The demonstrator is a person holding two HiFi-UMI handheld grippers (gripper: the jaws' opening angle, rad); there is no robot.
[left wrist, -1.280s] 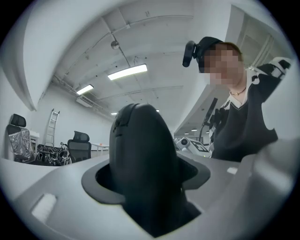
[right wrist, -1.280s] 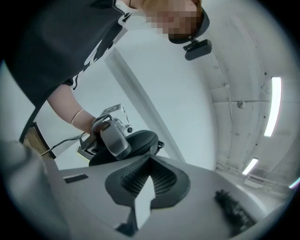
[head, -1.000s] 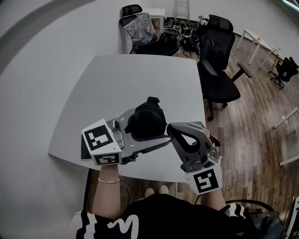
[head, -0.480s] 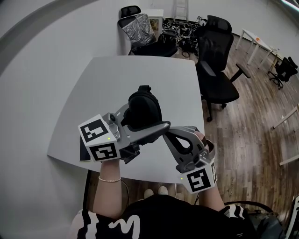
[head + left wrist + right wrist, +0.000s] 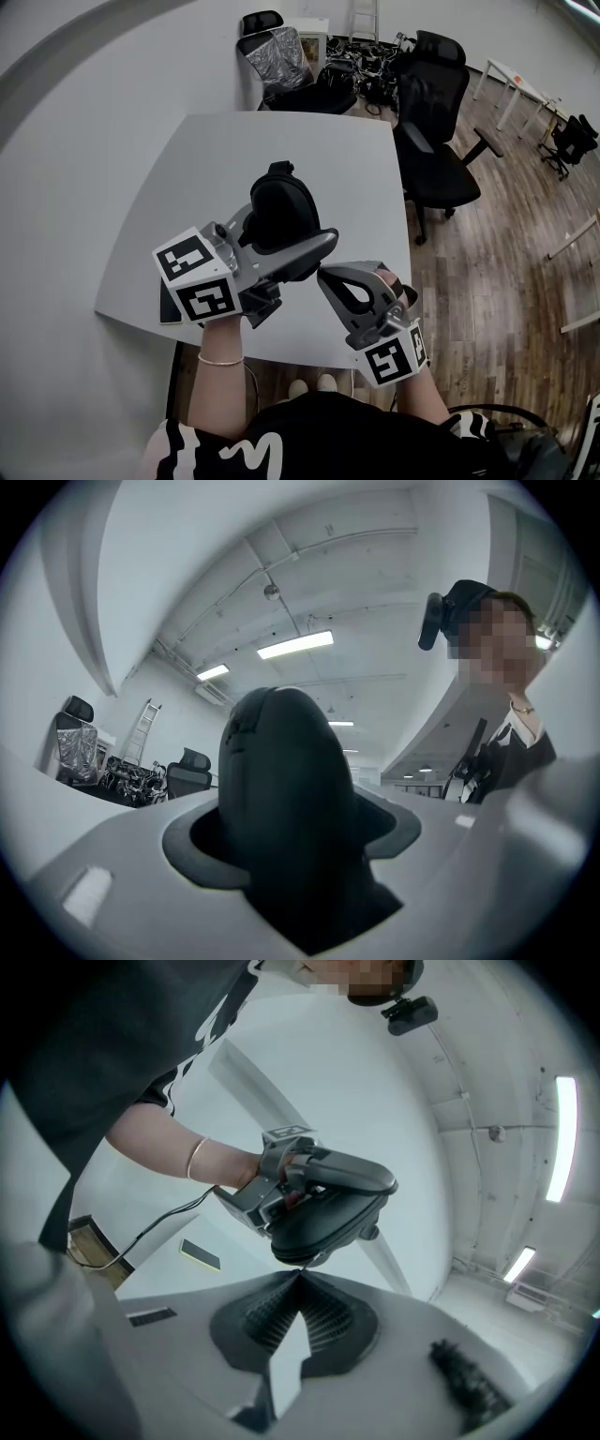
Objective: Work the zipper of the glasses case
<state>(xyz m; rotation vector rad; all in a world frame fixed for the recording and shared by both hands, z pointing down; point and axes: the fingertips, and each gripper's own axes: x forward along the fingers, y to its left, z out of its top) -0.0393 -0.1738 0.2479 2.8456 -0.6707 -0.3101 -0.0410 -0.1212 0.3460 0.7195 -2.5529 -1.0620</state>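
Over a white square table [image 5: 281,141] beside black swivel chairs [image 5: 436,122] and brown wood flooring [image 5: 506,281], left gripper [image 5: 281,230] clamps a black domed glasses case [image 5: 279,208]; right gripper [image 5: 323,275] jaws pressed together.

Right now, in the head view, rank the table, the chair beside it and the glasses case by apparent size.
Largest to smallest: table, chair, glasses case; the case, held nearer the camera, looks enlarged.

White desk [image 5: 281,150], flat dark slab [image 5: 170,305] at its near left edge, maybe a phone. Black chair [image 5: 436,131] at the desk's right. Silver-covered chair [image 5: 281,56], ladder [image 5: 366,17], cable heap [image 5: 366,61] behind. Wood floor [image 5: 506,272] right.
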